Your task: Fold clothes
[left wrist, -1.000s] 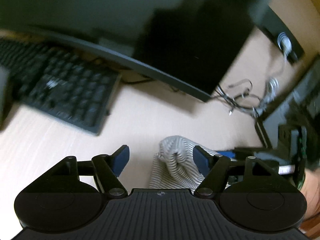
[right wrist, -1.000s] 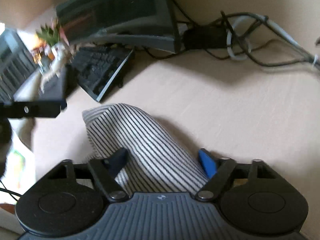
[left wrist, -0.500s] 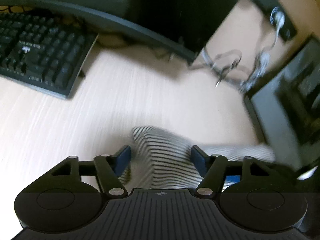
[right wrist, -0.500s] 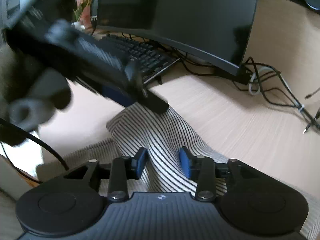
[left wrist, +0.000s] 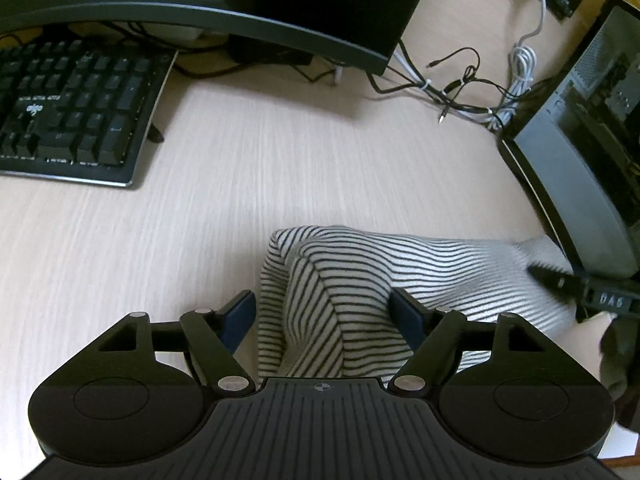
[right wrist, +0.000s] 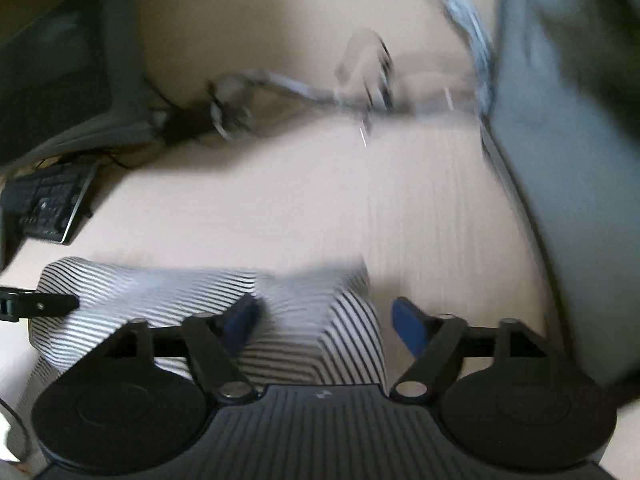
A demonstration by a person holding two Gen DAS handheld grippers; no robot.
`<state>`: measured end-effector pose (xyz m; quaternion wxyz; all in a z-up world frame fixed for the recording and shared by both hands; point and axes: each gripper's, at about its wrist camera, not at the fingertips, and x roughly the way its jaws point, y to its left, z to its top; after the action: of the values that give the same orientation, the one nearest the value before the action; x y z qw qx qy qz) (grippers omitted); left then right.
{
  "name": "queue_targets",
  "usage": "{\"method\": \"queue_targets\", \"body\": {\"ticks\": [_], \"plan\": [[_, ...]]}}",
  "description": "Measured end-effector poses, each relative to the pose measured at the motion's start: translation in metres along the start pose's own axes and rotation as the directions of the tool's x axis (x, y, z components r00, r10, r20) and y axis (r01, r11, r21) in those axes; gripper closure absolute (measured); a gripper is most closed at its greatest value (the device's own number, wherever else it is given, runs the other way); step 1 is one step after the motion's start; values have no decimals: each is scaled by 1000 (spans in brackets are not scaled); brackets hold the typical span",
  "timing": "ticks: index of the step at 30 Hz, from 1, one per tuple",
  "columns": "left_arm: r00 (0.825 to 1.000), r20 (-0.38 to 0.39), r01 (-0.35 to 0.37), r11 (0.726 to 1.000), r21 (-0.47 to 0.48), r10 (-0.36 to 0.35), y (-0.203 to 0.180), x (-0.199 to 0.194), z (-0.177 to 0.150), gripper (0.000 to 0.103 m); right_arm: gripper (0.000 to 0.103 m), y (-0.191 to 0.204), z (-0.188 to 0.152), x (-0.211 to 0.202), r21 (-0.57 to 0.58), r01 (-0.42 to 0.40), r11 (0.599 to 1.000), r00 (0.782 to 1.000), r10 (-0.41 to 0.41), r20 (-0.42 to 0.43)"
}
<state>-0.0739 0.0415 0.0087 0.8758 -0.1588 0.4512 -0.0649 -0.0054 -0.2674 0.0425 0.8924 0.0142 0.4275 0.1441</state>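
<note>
Left wrist: striped garment (left wrist: 340, 280) bunched between claw (left wrist: 324, 316) pads.

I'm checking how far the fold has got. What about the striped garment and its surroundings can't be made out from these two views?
- Striped garment, left wrist view: near part hidden under the left gripper.
- Right wrist view: motion blur smears the cables; the garment's near part lies under the right gripper.
- Garment type: unclear in both views.

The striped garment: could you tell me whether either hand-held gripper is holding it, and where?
Neither grips it: the striped garment lies between both open hand-held grippers, left and right.
</note>
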Motion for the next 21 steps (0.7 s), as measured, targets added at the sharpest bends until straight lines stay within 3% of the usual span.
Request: {"method": "queue_targets", "body": {"ticks": [4,9,15,17,21], "plan": [[1000,-10,21,999,-25,-22,3,5,1,19,21,-26,-9,13,214,-107,971,991,122,-57],[999,2,55,996,-65,-55,4,13,9,21,41,-15,-5,16,140,-148,979,987,155,-40],[999,16,42,998,-39,-41,-3,32,34,28,47,-25,17,41,123,-176,977,983,182,-35],[999,37,32,999,-28,-31,-5,37,48,34,49,-23,30,48,106,-166,980,986,169,-14],[994,107,10,1000,12,-11,-13,39,74,37,51,-19,58,44,48,-157,986,985,153,79]]}}
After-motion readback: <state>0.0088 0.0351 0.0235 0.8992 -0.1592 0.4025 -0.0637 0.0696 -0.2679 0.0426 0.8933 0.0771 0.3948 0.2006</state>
